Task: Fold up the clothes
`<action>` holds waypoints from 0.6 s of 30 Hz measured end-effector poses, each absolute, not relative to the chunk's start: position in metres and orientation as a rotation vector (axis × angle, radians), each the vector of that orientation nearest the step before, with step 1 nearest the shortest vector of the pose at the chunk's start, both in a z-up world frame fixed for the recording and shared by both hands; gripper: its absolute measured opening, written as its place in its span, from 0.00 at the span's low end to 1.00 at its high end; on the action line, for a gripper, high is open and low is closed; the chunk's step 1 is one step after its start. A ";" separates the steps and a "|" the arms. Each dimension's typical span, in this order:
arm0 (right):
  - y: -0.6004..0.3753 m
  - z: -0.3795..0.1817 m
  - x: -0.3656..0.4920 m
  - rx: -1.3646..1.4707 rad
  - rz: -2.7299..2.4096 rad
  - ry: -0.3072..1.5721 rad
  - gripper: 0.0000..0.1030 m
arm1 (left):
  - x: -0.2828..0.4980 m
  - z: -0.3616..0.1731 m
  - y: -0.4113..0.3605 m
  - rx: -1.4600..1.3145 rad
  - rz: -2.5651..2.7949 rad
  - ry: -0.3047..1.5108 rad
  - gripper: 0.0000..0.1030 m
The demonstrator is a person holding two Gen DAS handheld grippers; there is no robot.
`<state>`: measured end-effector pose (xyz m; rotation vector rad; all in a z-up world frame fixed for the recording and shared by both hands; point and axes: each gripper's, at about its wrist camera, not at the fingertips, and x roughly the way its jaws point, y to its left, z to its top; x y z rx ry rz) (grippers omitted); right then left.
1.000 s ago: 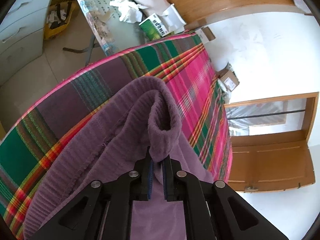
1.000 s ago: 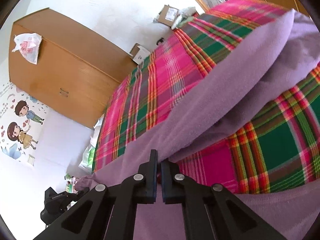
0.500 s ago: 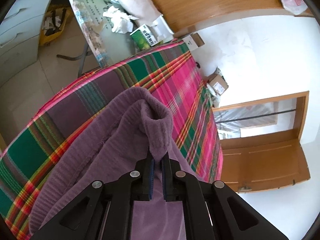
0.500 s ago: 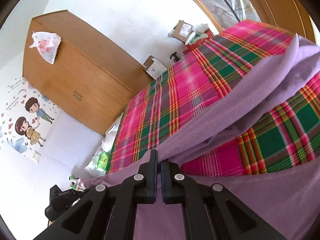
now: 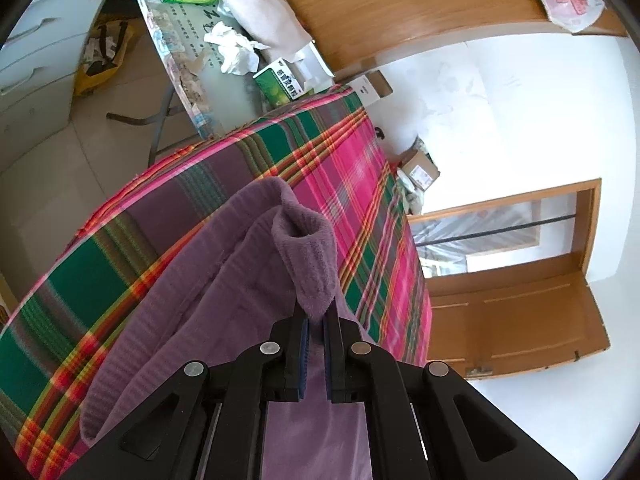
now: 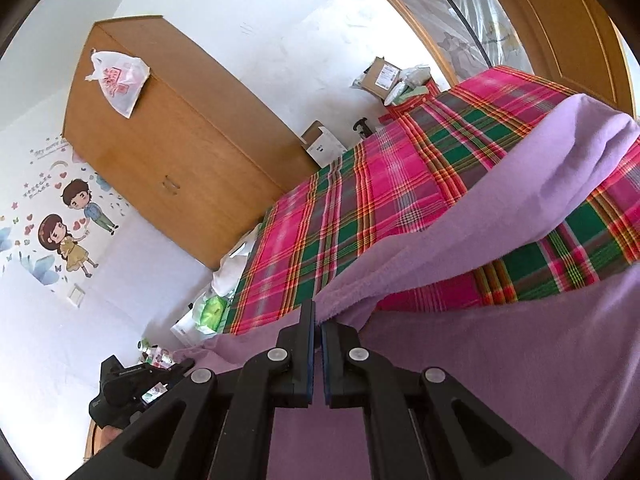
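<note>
**Both grippers pinching purple garment over plaid bed**

Left gripper (image 5: 316, 320): fingers nearly closed, clamped on a thick rolled hem of the purple garment (image 5: 224, 280). Fabric bunches up above the fingertips and drapes down to the left, ribbed edge showing. Rest of it lies on the plaid bedsheet (image 5: 352, 184), pink, green and purple checks.

Right gripper (image 6: 318, 320): fingers closed tight on a thin edge of the same purple garment (image 6: 500, 208). From the pinch point the cloth stretches as a raised band up toward the right, lifted off the plaid bedsheet (image 6: 360, 208); more purple fabric spreads below and to the right of the gripper.

Around the bed: cluttered tabletop (image 5: 224, 92) past the bed's far end, with crumpled tissue (image 5: 236, 48) and a green box (image 5: 278, 84). Wooden wardrobe (image 6: 172, 160) against the wall, plastic bag (image 6: 120, 80) on top. Cartoon wall sticker (image 6: 68, 232) to its left. Cardboard boxes (image 6: 384, 74) on the floor by the wall. Wooden door (image 5: 516, 320) beyond the bed's right side.
</note>
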<state>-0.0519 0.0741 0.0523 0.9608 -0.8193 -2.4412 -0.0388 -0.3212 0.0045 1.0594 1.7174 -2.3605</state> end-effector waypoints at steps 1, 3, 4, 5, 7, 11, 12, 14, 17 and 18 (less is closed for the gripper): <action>0.074 0.053 -0.049 0.958 -2.444 -0.817 0.03 | -0.036 0.004 -0.321 1.060 -2.361 1.720 0.06; 0.074 0.054 -0.042 0.953 -2.450 -0.812 0.03 | -0.028 0.005 -0.321 1.054 -2.365 1.725 0.06; 0.074 0.055 -0.039 0.951 -2.453 -0.810 0.03 | -0.025 0.005 -0.321 1.053 -2.370 1.725 0.06; 0.074 0.055 -0.035 0.949 -2.455 -0.808 0.03 | -0.023 0.006 -0.321 1.052 -2.375 1.723 0.06; 0.074 0.055 -0.028 0.945 -2.457 -0.806 0.03 | -0.016 0.006 -0.319 1.051 -2.381 1.721 0.06; 0.075 0.054 -0.015 0.945 -2.459 -0.795 0.03 | 0.000 0.005 -0.317 1.053 -2.387 1.733 0.06; 0.075 0.053 -0.011 0.945 -2.460 -0.793 0.03 | 0.004 0.004 -0.316 1.051 -2.389 1.735 0.06; 0.076 0.052 -0.004 0.944 -2.462 -0.791 0.03 | 0.011 0.005 -0.315 1.044 -2.393 1.737 0.06; 0.078 0.050 0.005 0.942 -2.461 -0.798 0.03 | 0.022 0.004 -0.312 1.037 -2.399 1.738 0.06; 0.079 0.050 0.007 0.941 -2.461 -0.798 0.03 | 0.025 0.004 -0.312 1.039 -2.401 1.736 0.06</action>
